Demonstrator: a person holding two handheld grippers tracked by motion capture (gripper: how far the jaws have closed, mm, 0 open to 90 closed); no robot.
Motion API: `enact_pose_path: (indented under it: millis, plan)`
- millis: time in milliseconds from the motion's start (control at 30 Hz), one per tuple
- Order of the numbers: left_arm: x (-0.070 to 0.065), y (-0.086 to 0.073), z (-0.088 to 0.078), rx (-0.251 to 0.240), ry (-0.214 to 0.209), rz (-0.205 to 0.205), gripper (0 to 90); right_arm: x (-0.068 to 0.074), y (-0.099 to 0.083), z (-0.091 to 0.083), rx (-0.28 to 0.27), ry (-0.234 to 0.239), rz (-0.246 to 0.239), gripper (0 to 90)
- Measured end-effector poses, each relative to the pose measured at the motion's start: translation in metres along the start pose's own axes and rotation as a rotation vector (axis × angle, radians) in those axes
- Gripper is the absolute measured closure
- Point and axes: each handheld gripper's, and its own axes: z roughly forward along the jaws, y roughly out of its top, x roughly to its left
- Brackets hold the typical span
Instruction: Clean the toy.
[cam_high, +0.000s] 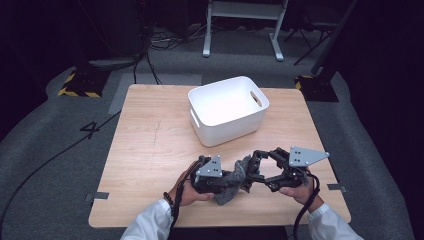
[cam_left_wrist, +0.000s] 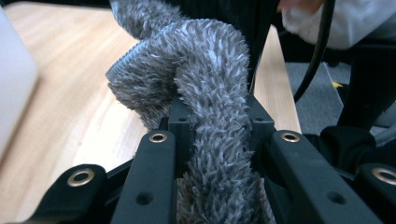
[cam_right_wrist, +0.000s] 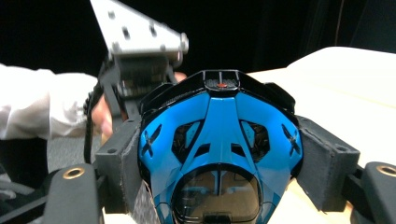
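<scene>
A grey fuzzy cloth (cam_high: 234, 184) hangs bunched between my two grippers near the table's front edge. My left gripper (cam_high: 227, 176) points right and is shut on the cloth (cam_left_wrist: 210, 70), which loops up and away from between the black jaws of this gripper (cam_left_wrist: 215, 135). My right gripper (cam_high: 256, 167) points left toward the cloth. In the right gripper view its padded jaws are shut on a blue and black plastic shell (cam_right_wrist: 219, 126), one pad pressing each side. Behind that shell stands the left gripper's grey plate (cam_right_wrist: 140, 32), with a hand and white sleeve.
A white bin (cam_high: 230, 127) with handle slots stands on the wooden table (cam_high: 150, 150), just beyond the grippers and right of centre. Its wall (cam_left_wrist: 14, 84) shows at the left of the left gripper view. Cables and a stand's legs lie on the floor behind the table.
</scene>
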Motion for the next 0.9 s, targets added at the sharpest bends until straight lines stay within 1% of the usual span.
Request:
enact_pose_path:
  millis: [33,67,133,167,233,300,333,367,433,467,533,600,700,800,900]
  plan:
    - [0.000,-0.001,0.002,0.007,-0.001,-0.006,71.7,-0.001,0.001,-0.002,-0.008,-0.009,0.001,26.4]
    - [0.001,-0.003,0.005,0.029,0.000,-0.009,71.7,-0.001,0.002,-0.004,-0.013,-0.013,0.000,26.4]
    - [0.000,-0.008,0.014,0.089,0.002,0.006,71.7,-0.002,0.004,-0.007,-0.026,-0.022,0.004,26.4]
    - [0.000,-0.009,0.017,0.102,0.000,0.004,71.7,-0.003,0.004,-0.009,-0.033,-0.023,0.008,26.4]
    - [-0.002,-0.011,0.024,0.153,-0.003,0.020,71.7,-0.003,0.005,-0.011,-0.036,-0.037,0.006,26.4]
    - [-0.004,-0.011,0.028,0.165,-0.014,0.026,71.7,-0.004,0.005,-0.012,-0.032,-0.045,0.007,26.4]
    - [-0.005,-0.011,0.029,0.164,-0.018,0.026,71.7,-0.005,0.005,-0.012,-0.031,-0.048,0.005,26.4]
    - [-0.006,-0.011,0.030,0.169,-0.019,0.036,71.7,-0.005,0.005,-0.012,-0.031,-0.050,0.005,26.4]
    - [-0.007,-0.011,0.032,0.174,-0.033,0.034,71.7,-0.005,0.005,-0.012,-0.029,-0.052,0.006,26.4]
    - [-0.008,-0.012,0.033,0.179,-0.034,0.031,71.6,-0.005,0.005,-0.012,-0.031,-0.055,0.006,26.4]
    - [-0.009,-0.013,0.037,0.174,-0.037,0.024,71.4,-0.005,0.005,-0.012,-0.028,-0.052,0.010,26.4]
    - [-0.010,-0.013,0.043,0.181,-0.043,0.027,71.2,-0.005,0.004,-0.010,-0.018,-0.054,0.011,26.4]
    - [-0.011,-0.013,0.046,0.171,-0.045,0.027,71.2,-0.004,0.004,-0.008,-0.005,-0.056,0.005,26.4]
    - [-0.010,-0.012,0.042,0.144,-0.048,0.009,71.2,-0.004,0.004,-0.008,-0.002,-0.056,0.008,26.4]
    - [-0.007,-0.010,0.033,0.114,-0.035,0.004,71.2,-0.006,0.003,-0.010,-0.007,-0.064,0.015,26.4]
